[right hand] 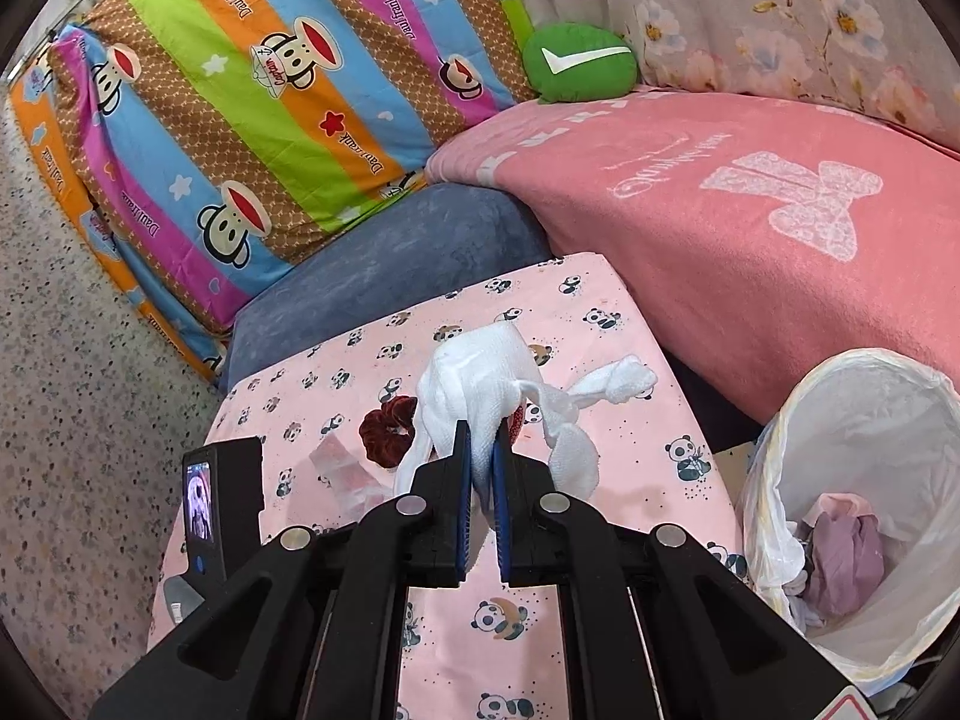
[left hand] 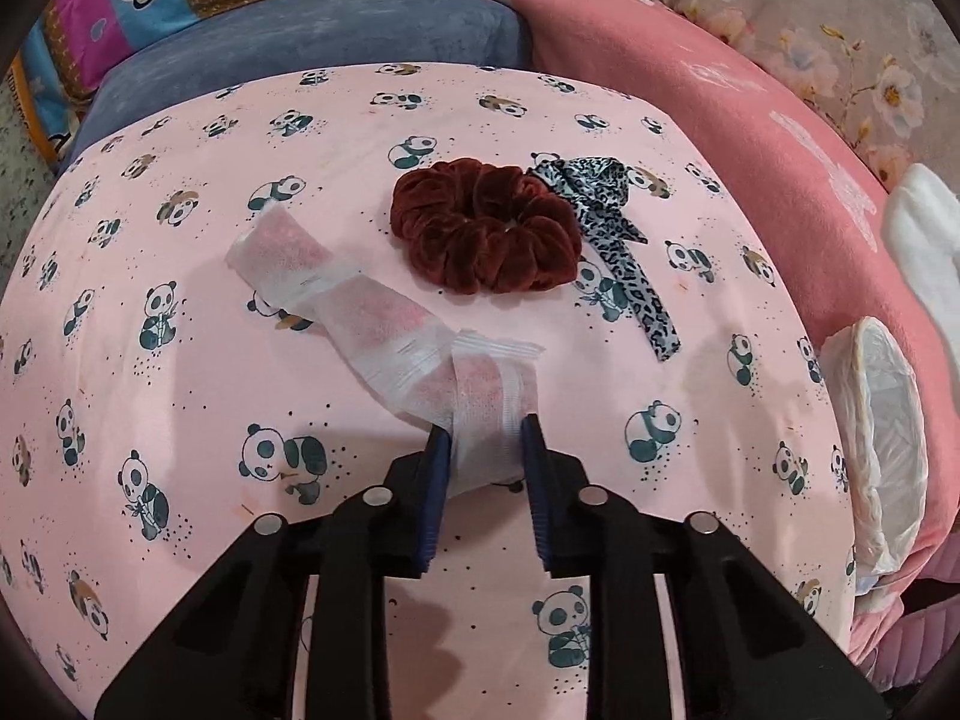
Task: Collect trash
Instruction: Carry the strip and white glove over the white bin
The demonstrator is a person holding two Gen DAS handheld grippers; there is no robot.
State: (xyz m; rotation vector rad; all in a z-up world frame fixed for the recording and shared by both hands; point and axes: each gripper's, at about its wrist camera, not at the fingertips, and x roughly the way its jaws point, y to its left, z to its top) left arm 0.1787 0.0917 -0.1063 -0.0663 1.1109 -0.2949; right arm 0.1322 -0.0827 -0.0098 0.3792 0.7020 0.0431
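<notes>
A long, see-through white wrapper strip point(left hand: 360, 312) lies on the pink panda-print table point(left hand: 180, 420). My left gripper point(left hand: 485, 432) points down at its near end, and both blue pads press on that end. In the right wrist view my right gripper point(right hand: 480, 450) is shut on a crumpled white tissue point(right hand: 480, 384), which hangs above the table. The same wrapper point(right hand: 342, 462) shows below and to the left of it. A bin with a white liner point(right hand: 774, 420) stands to the right of the table and holds some crumpled purple and pink trash.
A dark red velvet scrunchie point(left hand: 486, 228) and a leopard-print ribbon point(left hand: 606, 222) lie just beyond the wrapper. The bin liner point(left hand: 882, 420) shows at the table's right edge. A pink blanket point(right hand: 750, 228), a blue cushion point(right hand: 390, 252) and a striped quilt surround the table.
</notes>
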